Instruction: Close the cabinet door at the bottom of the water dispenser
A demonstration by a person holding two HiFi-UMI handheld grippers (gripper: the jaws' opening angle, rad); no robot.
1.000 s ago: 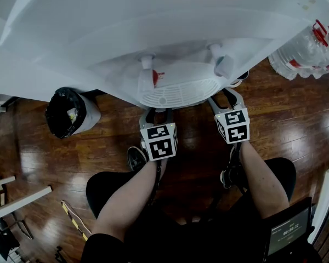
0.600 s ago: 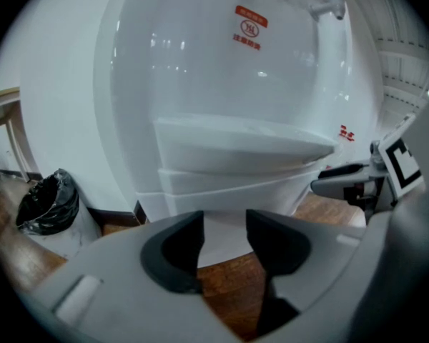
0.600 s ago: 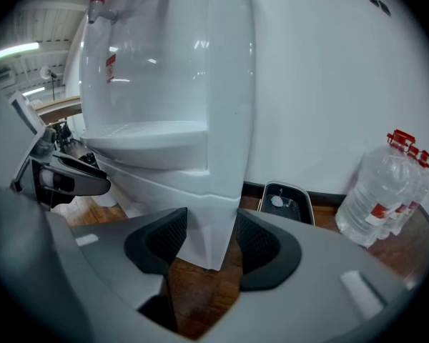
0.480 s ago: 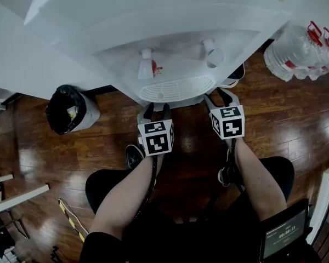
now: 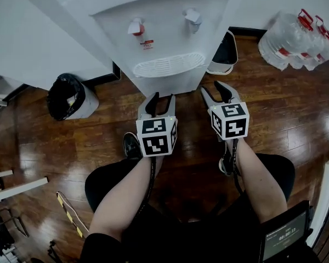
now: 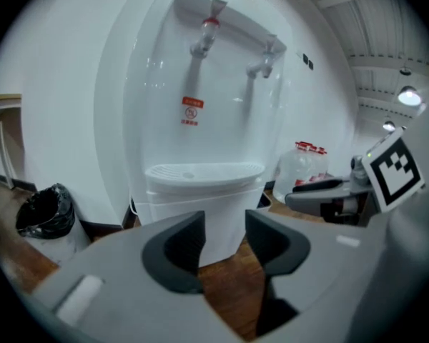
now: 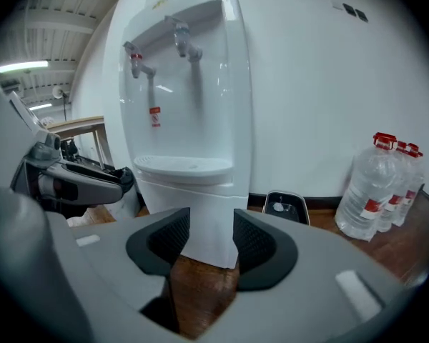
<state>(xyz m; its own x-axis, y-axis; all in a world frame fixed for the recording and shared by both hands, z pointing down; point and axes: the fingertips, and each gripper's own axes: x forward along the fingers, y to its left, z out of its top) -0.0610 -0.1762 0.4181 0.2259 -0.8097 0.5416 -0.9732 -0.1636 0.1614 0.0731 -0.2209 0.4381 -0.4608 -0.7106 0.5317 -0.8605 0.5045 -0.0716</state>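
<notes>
The white water dispenser (image 5: 159,32) stands against the wall, its two taps above the drip tray (image 5: 167,64). Its lower cabinet front (image 5: 165,84) looks flush and closed, as it does in the left gripper view (image 6: 218,224) and the right gripper view (image 7: 209,227). My left gripper (image 5: 160,99) is open and empty, a short way in front of the cabinet. My right gripper (image 5: 214,90) hangs beside the cabinet's right corner. Its jaws have just been closing but remain open, with nothing between them.
A bin with a black liner (image 5: 71,97) stands left of the dispenser. A small dark-topped tray (image 5: 225,51) leans at its right. Several water bottles (image 5: 299,37) sit at the far right. My legs and shoes (image 5: 132,146) are on the wooden floor.
Both grippers have drawn back and up from under the dispenser's drip tray. The dispenser now sits farther off, with its whole front in view.
</notes>
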